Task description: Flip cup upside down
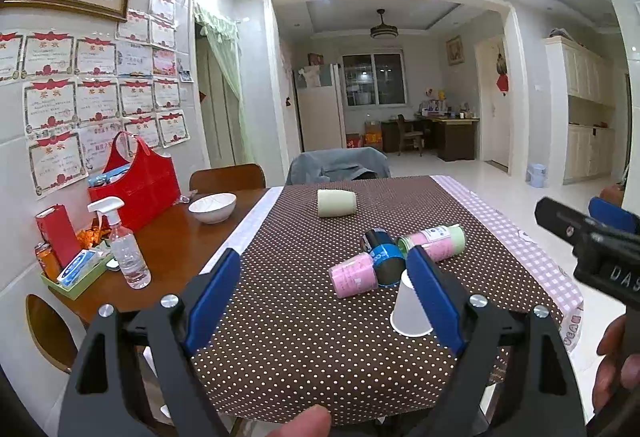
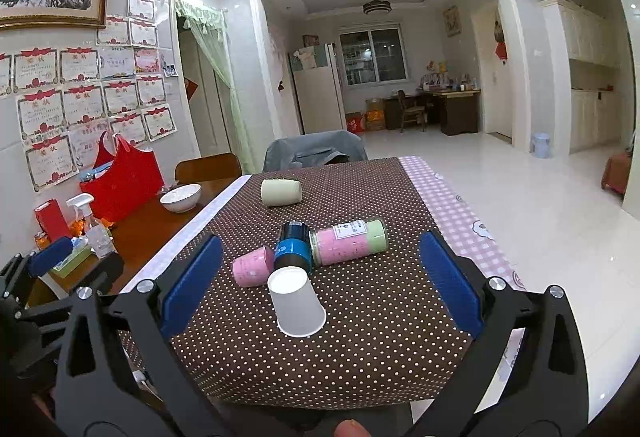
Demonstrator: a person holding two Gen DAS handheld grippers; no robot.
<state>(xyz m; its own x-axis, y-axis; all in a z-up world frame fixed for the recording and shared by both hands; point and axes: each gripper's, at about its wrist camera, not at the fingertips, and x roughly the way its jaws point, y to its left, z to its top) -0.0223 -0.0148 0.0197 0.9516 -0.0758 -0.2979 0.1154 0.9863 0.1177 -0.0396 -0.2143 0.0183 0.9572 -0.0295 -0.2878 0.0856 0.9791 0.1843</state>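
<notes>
We see the white paper cup (image 2: 296,302) standing mouth-down on the dotted worktop (image 2: 320,365), just before the blue can (image 2: 292,246); both grippers' jaws stand apart, empty, so we judge withdrawing gently best

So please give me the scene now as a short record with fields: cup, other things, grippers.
cup: white paper cup, upside down, mouth on brown dotted tablecloth
behind cup: blue-black can, small pink cup, pink-green cylinder, all lying
far: pale green cup, lying
left gripper: open, empty
right gripper: open, empty, cup between fingers' line
</notes>
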